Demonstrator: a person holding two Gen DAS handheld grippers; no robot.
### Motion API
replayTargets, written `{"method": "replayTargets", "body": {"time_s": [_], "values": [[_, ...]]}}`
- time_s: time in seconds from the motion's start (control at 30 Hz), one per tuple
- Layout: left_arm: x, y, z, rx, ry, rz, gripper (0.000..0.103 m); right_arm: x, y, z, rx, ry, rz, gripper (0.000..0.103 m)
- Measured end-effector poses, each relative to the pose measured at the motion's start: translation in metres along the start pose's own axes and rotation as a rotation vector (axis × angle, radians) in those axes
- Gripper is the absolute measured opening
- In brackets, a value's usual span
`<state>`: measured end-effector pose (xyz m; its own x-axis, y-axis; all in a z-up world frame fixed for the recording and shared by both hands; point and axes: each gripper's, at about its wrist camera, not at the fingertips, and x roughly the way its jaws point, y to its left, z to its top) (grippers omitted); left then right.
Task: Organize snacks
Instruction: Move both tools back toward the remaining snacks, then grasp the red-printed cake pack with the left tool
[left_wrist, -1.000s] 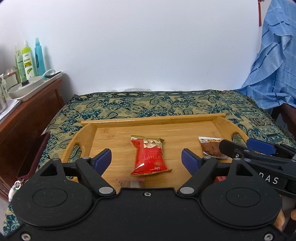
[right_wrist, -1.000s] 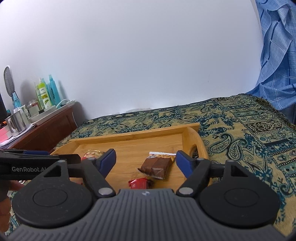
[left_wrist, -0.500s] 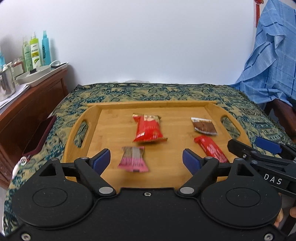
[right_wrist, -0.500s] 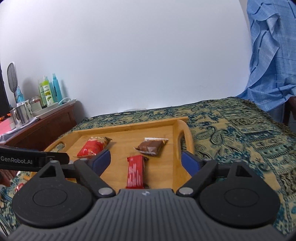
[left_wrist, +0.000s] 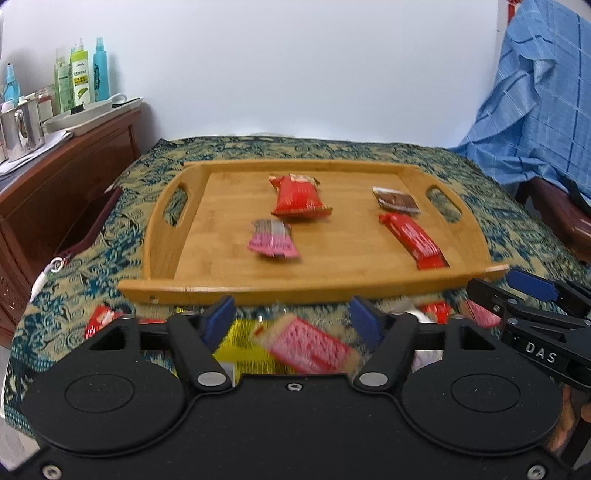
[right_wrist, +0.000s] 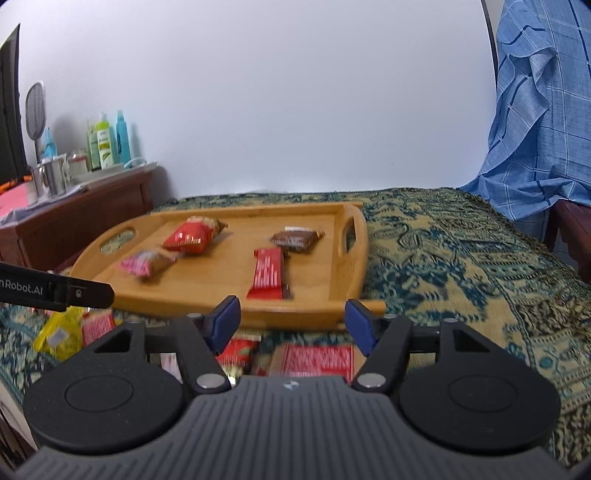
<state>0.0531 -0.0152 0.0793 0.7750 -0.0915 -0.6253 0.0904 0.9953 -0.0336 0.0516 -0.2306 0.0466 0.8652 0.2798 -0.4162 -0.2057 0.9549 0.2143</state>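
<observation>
In the left wrist view, four crinkly foil snacks are seen laid out on the wooden tray (left_wrist: 166, 254), while a pink wafer packet (left_wrist: 310, 347) (blurred) lies on the patterned cloth (left_wrist: 122, 236) under the left gripper (left_wrist: 291, 319). Its jaws have just been closing, yet nothing is gripped.

In the right wrist view, a flat red-checked packet (right_wrist: 317, 360) is framed by the right gripper (right_wrist: 291, 319), likewise narrowing, unclamped. Several snacks are judged left.
</observation>
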Motion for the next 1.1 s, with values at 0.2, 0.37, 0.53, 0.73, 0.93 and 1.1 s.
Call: {"method": "replayTargets", "body": {"time_s": [0.2,0.37,0.53,0.73,0.93,1.1], "values": [[-0.008,-0.003,-0.016,-0.002,0.016,-0.007,0.063,-0.005,0.002,-0.010,-0.004,0.029,-0.024,0.070],[-0.007,-0.005,-0.024,-0.018,0.037,-0.011,0.063,-0.002,0.001,-0.014,0.002,0.047,-0.059,0.071],[0.001,-0.006,-0.026,-0.047,0.054,-0.012,0.063,0.003,-0.001,-0.015,0.011,0.074,-0.080,0.076],[0.011,-0.009,-0.023,-0.083,0.062,-0.018,0.063,0.012,-0.003,-0.015,0.020,0.091,-0.086,0.082],[0.022,-0.018,-0.021,-0.062,0.045,0.012,0.061,0.018,0.000,-0.013,0.012,0.100,-0.093,0.085],[0.029,-0.023,-0.022,-0.049,0.059,0.006,0.036,0.025,0.000,-0.012,0.016,0.112,-0.095,0.088]]}}
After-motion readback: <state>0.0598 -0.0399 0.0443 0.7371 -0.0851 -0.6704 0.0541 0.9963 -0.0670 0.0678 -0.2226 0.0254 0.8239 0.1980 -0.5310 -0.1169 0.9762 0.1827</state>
